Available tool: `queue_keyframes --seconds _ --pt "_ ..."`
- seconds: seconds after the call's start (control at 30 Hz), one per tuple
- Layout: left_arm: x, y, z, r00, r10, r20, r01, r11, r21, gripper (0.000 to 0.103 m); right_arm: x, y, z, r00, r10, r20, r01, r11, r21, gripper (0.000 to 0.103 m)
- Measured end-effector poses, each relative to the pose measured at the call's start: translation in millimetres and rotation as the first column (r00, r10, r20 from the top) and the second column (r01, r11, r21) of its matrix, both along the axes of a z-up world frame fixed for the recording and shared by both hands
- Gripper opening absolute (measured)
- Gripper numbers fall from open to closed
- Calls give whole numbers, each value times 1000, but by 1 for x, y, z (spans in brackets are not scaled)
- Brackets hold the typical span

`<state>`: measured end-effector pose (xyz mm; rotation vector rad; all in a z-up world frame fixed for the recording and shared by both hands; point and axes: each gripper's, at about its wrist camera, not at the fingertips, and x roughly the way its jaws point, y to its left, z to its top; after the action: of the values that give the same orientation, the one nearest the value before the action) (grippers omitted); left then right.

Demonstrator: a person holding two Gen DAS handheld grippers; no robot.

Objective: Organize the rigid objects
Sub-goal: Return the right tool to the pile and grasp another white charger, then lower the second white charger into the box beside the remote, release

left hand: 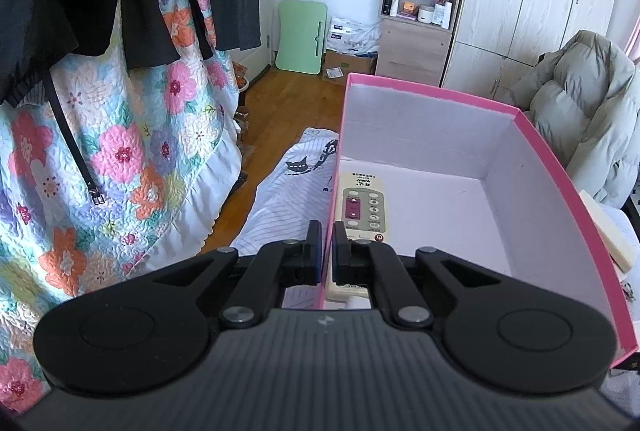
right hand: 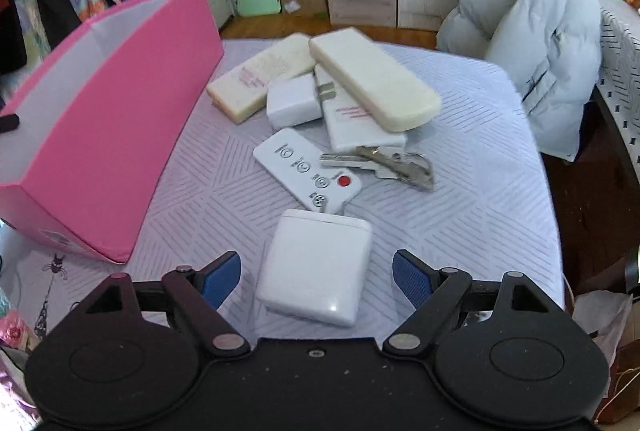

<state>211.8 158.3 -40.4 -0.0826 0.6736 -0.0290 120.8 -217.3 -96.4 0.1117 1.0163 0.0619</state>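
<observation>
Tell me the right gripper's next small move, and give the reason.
Probably lower the right gripper a little further and close on the white square charger. The charger lies flat between its open fingers, untouched, nearest of the loose items on the bed, while the left gripper holds the pink box wall.

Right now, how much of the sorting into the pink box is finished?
Done: one remote lies inside the pink box. In hand: the left tool is shut on the box wall, and the open right tool hovers around the white charger. Left: a flat white remote, keys and the piled cream remotes.
</observation>
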Motion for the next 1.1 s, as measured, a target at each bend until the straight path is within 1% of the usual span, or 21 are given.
queue_keyframes --seconds 0.03,0.1,0.17,0.23,0.33,0.47,0.6,0.73,0.8,0.87,0.97,1.0,1.1 --pt "0 1 0 1000 -1 1 1 1000 -5 4 3 2 -2 1000 -11 1 11 1000 -29 61" --pt "0 3 0 1000 -6 0 6 1000 -15 3 3 4 -1 1000 -27 10 28 998 -54 61" --pt "1 3 0 1000 -7 -5 7 1000 -5 4 3 8 0 1000 -10 17 11 997 -75 61" --pt "2 3 0 1000 -3 -9 3 1000 -13 4 1 10 -1 1000 8 19 -6 995 -101 61" --pt "2 2 0 1000 4 -6 -4 1000 -14 4 3 5 -2 999 -28 30 30 997 -75 60" --pt "2 3 -1 1000 4 -4 -4 1000 -14 4 3 -3 -1 993 -107 46 109 992 -63 60" --pt "2 3 -1 1000 5 -8 -6 1000 -25 4 -2 -5 12 991 -108 79 110 994 -24 60" --pt "2 4 -1 1000 4 -4 -4 1000 -26 4 -9 1 37 986 -92 138 92 996 6 60" --pt "1 4 -1 1000 3 -3 -3 1000 -27 4 -11 7 53 983 -68 172 58 997 59 60" --pt "1 5 -1 1000 2 -3 -2 1000 -28 4 -12 20 74 973 -6 229 -18 994 104 60" --pt "2 6 -1 1000 -1 -1 1 999 -34 4 -9 46 102 940 125 316 -164 981 101 60" --pt "1 6 -1 1000 -1 1 1 999 -37 4 -5 57 112 922 189 339 -233 968 93 60" --pt "0 8 -2 1000 0 5 0 999 -49 4 17 84 129 887 301 349 -349 934 80 60"
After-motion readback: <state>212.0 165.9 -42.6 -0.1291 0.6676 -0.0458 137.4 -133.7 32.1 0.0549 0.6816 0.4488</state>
